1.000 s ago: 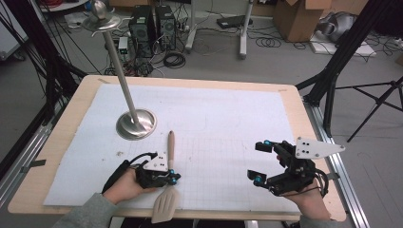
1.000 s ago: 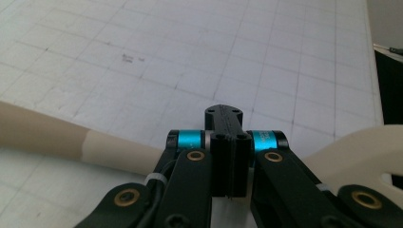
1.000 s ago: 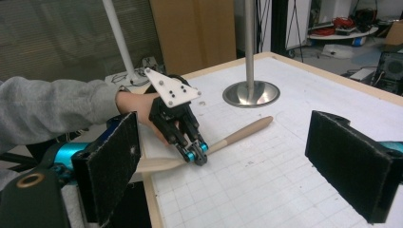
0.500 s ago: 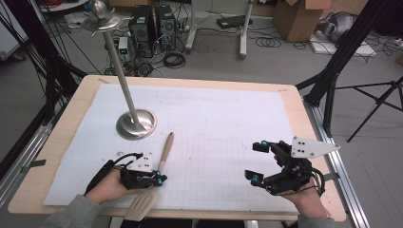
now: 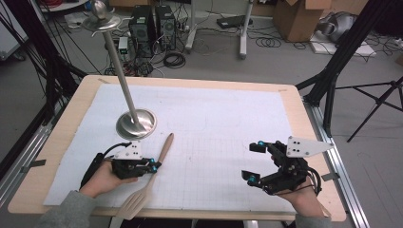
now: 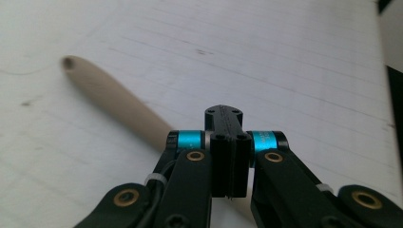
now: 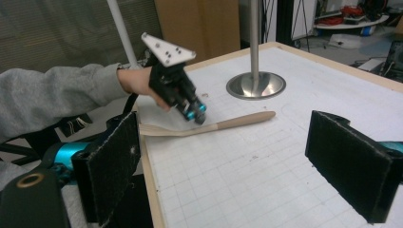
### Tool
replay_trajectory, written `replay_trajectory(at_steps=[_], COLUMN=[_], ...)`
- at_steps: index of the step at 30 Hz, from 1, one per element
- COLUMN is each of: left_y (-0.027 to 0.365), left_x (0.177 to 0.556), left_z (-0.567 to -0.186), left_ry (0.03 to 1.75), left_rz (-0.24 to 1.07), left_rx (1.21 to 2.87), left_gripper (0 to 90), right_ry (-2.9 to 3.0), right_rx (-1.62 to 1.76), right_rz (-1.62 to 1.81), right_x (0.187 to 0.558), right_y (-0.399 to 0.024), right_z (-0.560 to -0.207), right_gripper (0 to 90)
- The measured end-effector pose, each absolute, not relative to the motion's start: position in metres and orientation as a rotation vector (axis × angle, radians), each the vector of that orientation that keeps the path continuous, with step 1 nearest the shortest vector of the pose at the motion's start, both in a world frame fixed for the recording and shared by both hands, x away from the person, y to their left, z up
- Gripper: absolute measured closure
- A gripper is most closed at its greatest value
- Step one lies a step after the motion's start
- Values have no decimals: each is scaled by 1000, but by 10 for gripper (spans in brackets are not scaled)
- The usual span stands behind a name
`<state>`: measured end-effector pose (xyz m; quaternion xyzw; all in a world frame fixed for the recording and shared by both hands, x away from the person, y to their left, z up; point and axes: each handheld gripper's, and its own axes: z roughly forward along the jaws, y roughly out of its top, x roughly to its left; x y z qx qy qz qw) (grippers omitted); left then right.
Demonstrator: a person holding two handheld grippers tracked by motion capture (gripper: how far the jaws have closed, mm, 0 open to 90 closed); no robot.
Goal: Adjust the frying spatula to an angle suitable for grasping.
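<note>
- Black jaws of the left gripper [image 5: 153, 165] are clamped on the wooden spatula [image 5: 151, 183] mid-handle
- Its slotted head is hung past the table [image 5: 57, 142] edge
- Slippage or pivoting could be caused by that overhanging weight
- Right gripper [image 5: 254, 161] is held wide apart, with nothing between its jaws, near the steel stand [image 5: 136, 124]

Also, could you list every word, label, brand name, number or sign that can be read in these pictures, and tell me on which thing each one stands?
No text can be read in any view.
White gridded sheet: printed lines only, no words or numbers.
Wooden spatula, metal stand, both grippers: no label or brand visible.
Cardboard boxes on the floor behind the table: any print is too small and blurred to read.
</note>
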<state>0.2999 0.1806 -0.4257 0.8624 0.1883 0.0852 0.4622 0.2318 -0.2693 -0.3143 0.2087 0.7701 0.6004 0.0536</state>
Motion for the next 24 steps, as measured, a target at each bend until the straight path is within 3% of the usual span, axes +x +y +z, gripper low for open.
replay_trajectory(at_steps=[6, 24], left_y=[187, 167], left_x=[324, 334], left_z=[-437, -444], left_ry=[609, 535], left_rz=[256, 258], left_rx=[2121, 2189], left_gripper=[897, 897], right_ry=[2344, 2342], right_rx=[642, 673], right_rz=[1815, 1795], right_x=[229, 224], right_y=[-271, -275], right_z=[-315, -318], right_gripper=[108, 109])
